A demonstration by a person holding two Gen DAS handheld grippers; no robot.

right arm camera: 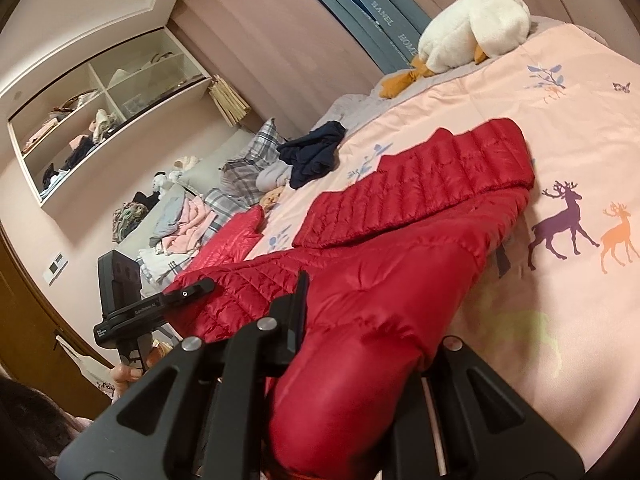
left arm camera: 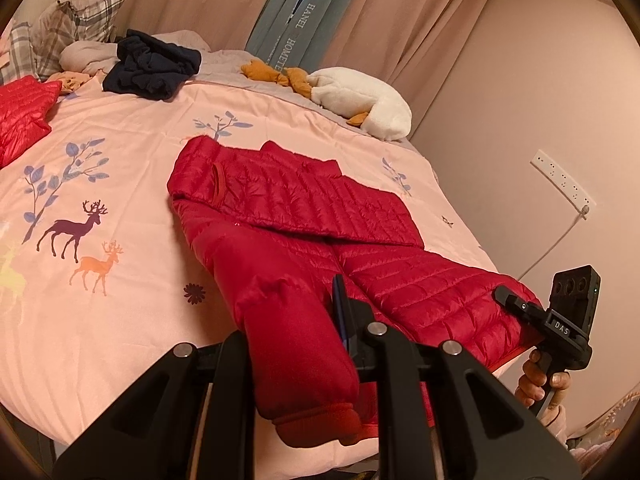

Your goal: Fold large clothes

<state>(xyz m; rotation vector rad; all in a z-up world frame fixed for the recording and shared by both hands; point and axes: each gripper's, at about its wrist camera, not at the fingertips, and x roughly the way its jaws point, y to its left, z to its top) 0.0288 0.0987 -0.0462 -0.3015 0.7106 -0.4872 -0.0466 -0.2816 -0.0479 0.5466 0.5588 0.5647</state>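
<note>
red down jacket (left arm camera: 304, 216) lies on the pink bedspread (left arm camera: 120, 184), toward the near edge of the bed, quilted body spread flat. one part is folded across the upper body, its edge running diagonally. both sleeves run toward the near edge.

left gripper (left arm camera: 304, 344): one sleeve passes between its fingers (left arm camera: 342, 312), the ribbed cuff lying close under the camera. fingers pinch the sleeve cloth. seen from the right wrist camera, the left gripper (right arm camera: 192, 290) sits at the jacket's near edge with a hand (right arm camera: 128, 372) on its handle.

right gripper (right arm camera: 360, 340): the other sleeve fills the gap between its fingers (right arm camera: 300, 308); only one finger shows, the other is hidden by the cloth. fingers closed onto the sleeve. in the left wrist view the right gripper (left arm camera: 516, 300) rests on the jacket's lower edge, held by a hand (left arm camera: 536, 380).

other items on the bed: a second red jacket (left arm camera: 24, 112) at the far left, a dark navy garment (left arm camera: 152, 64) in a heap, a white plush goose (left arm camera: 360, 100) near the curtain, plaid pillows (left arm camera: 80, 20) at the head. open wall shelf (right arm camera: 100, 120) holding clothes is beyond the bed.
</note>
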